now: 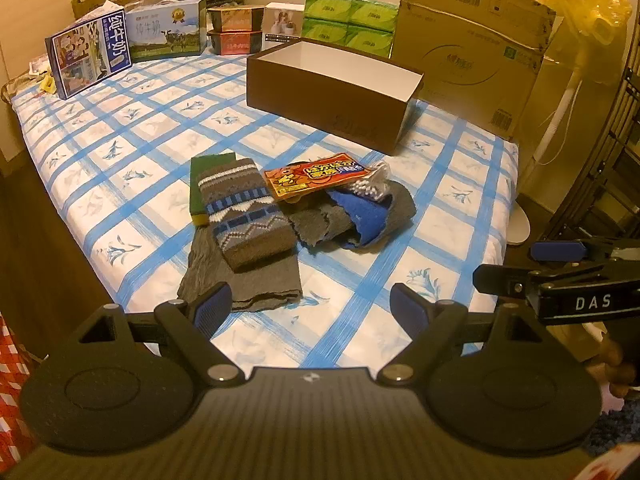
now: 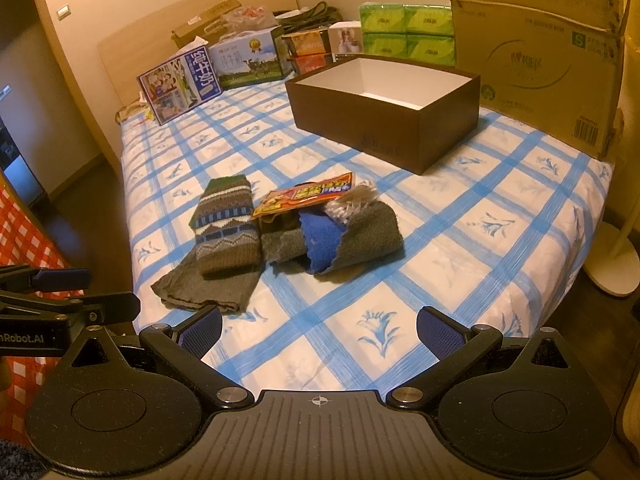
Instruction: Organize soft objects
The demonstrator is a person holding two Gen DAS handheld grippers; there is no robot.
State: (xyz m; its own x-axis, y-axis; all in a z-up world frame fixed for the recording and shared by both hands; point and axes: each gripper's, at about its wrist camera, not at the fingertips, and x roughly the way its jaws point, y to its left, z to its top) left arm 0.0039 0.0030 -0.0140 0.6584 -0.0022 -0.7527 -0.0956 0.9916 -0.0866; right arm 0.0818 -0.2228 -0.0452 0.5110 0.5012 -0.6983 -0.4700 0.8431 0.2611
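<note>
Left wrist view shows my left gripper [image 1: 310, 306] hovering over the near edge of the bed [image 1: 140, 152], jaws spread wide with nothing between the blue pads. Just ahead lies the pile of soft things: a patterned knit sock [image 1: 246, 214] in brown, blue and white rests on a flat grey cloth [image 1: 260, 284], and under the sock's far end a green sponge [image 1: 200, 176] with a yellow edge pokes out. Beside the sock, to the right, a crumpled grey cloth [image 1: 396, 208] wraps a blue cloth [image 1: 360, 208]; an orange packet [image 1: 314, 178] with printed lettering lies across the top, and a small clear bag of cotton swabs [image 1: 374, 186] touches the packet's right end. Farther back on the blue-checked cover stands an open brown box [image 1: 320, 96] with a white inside, well apart from the pile. Behind it I see a big cardboard carton [image 1: 472, 60], green tissue packs [image 1: 348, 20] and milk cartons [image 1: 90, 52] along the headboard. From the right wrist view, my right gripper [image 2: 319, 332] also hangs above the near edge, jaws wide and holding nothing, with the pile ahead and to its left and the box beyond it.
</note>
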